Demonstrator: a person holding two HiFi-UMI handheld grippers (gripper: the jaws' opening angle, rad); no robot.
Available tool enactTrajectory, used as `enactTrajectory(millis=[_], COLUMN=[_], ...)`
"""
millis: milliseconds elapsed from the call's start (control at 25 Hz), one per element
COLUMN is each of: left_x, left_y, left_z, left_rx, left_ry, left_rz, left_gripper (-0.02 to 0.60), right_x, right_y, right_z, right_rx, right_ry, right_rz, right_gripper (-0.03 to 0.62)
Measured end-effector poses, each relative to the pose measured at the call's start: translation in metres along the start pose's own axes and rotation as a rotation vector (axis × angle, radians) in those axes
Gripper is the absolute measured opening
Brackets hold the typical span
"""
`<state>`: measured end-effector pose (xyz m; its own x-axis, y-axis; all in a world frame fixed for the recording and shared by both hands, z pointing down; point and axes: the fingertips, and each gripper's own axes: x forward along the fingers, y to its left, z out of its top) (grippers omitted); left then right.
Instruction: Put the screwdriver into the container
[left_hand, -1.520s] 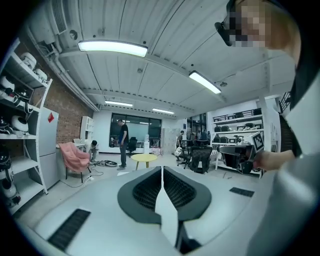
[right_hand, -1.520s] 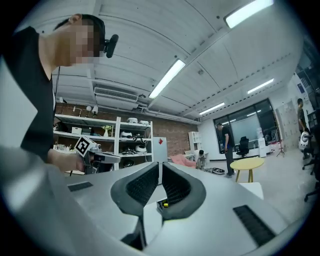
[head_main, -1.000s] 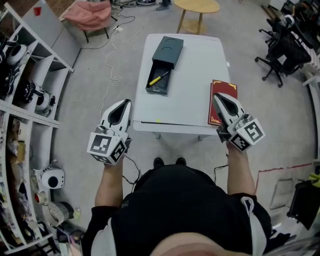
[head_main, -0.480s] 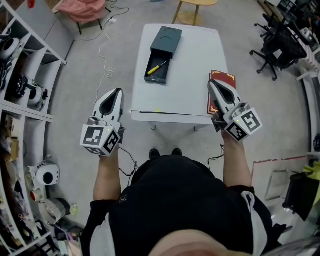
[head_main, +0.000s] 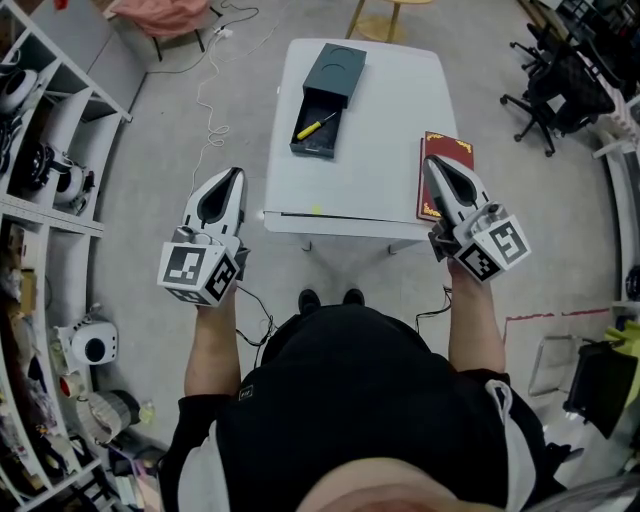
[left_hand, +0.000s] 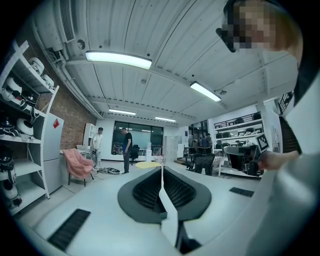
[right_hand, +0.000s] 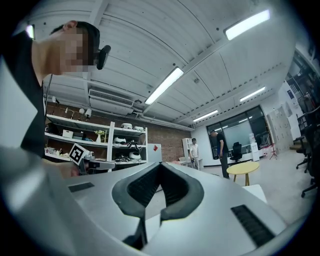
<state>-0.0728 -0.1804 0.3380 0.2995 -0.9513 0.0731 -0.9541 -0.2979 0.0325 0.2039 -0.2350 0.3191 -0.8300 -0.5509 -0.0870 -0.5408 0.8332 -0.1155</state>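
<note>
Over on the white desk (head_main: 385, 120) the yellow screwdriver (head_main: 314, 127) already lies inside the dark container (head_main: 340, 75), so the job looks done, while the left claw (head_main: 234, 176) and the right claw (head_main: 433, 165) hover near the desk's front edge, both pressed together and empty.
</note>
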Motion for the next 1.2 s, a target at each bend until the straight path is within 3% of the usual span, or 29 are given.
enactTrajectory(millis=[1200], left_x=[-0.022], left_y=[0.014], left_z=[-0.001], left_rx=[-0.002], left_ry=[0.001], left_rz=[-0.005], left_gripper=[0.025], right_x=[0.011], right_y=[0.027], right_z=[-0.005], right_rx=[-0.004], right_ry=[0.013], right_rz=[0.015], right_gripper=[0.029])
